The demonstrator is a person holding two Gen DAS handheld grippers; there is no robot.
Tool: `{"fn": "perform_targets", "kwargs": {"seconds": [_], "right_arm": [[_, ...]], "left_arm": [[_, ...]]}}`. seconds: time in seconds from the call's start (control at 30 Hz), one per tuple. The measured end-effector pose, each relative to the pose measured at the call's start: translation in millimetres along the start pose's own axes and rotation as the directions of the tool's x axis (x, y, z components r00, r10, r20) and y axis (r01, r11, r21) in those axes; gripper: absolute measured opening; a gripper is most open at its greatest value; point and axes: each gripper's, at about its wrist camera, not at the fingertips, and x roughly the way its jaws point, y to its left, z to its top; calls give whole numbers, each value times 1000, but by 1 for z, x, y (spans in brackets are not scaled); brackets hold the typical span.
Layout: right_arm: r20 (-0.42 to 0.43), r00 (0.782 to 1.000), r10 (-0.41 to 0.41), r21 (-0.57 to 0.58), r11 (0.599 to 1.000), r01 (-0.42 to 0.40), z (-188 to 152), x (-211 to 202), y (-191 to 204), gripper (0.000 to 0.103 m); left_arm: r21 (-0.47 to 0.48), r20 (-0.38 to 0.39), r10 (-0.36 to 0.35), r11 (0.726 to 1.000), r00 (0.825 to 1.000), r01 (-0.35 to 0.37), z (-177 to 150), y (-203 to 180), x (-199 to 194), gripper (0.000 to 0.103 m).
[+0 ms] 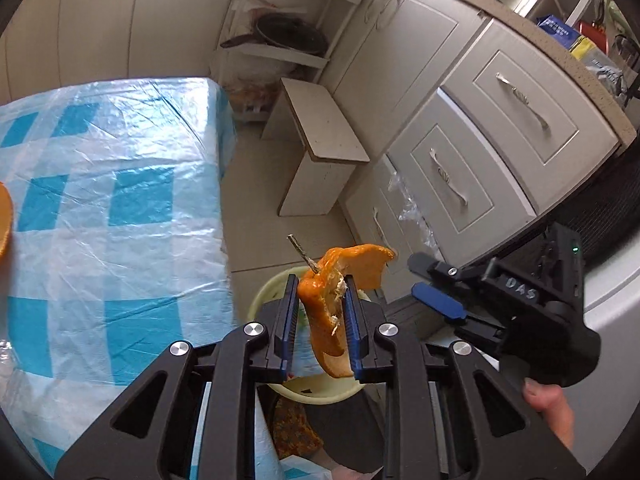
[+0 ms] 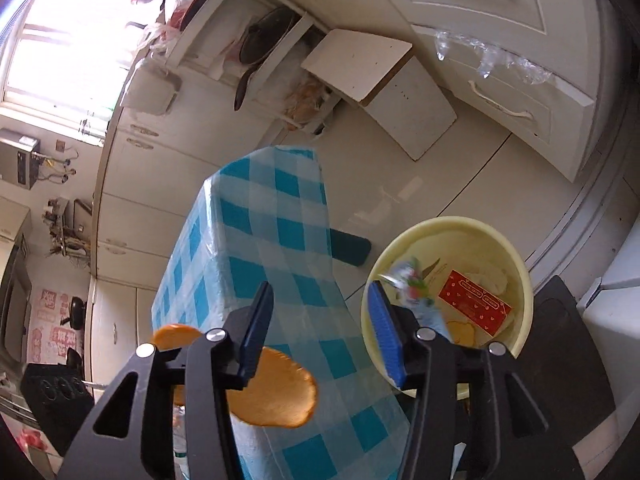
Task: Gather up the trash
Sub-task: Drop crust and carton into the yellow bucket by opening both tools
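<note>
My left gripper (image 1: 320, 312) is shut on an orange fruit peel with a short stem (image 1: 332, 280) and holds it above a pale yellow bin (image 1: 264, 292) on the floor. My right gripper (image 2: 320, 332) is open and empty; it also shows in the left wrist view (image 1: 430, 284). In the right wrist view the yellow bin (image 2: 516, 264) holds a red packet (image 2: 474, 302), a crumpled wrapper (image 2: 408, 280) and some peel. Two more orange peel pieces (image 2: 276, 392) lie on the blue checked table (image 2: 280, 240), just below the right gripper's left finger.
White cabinets with drawers (image 1: 500, 128) stand to the right. A small white stool (image 1: 320, 140) stands on the tiled floor beyond the table. A white shelf with a dark pan (image 1: 288, 32) is in the corner. A dark mat (image 2: 560, 360) lies under the bin.
</note>
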Motion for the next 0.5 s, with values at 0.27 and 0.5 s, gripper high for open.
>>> {"fn": "perform_targets", "kwargs": {"seconds": [0.27, 0.5], "right_arm": [[88, 987, 135, -12, 991, -135, 11, -25, 35, 52], [100, 976, 192, -62, 981, -186, 11, -24, 66, 54]], "left_arm": [[56, -85, 22, 998, 996, -17, 2, -24, 37, 52], [173, -17, 103, 980, 995, -98, -4, -26, 1, 63]]}}
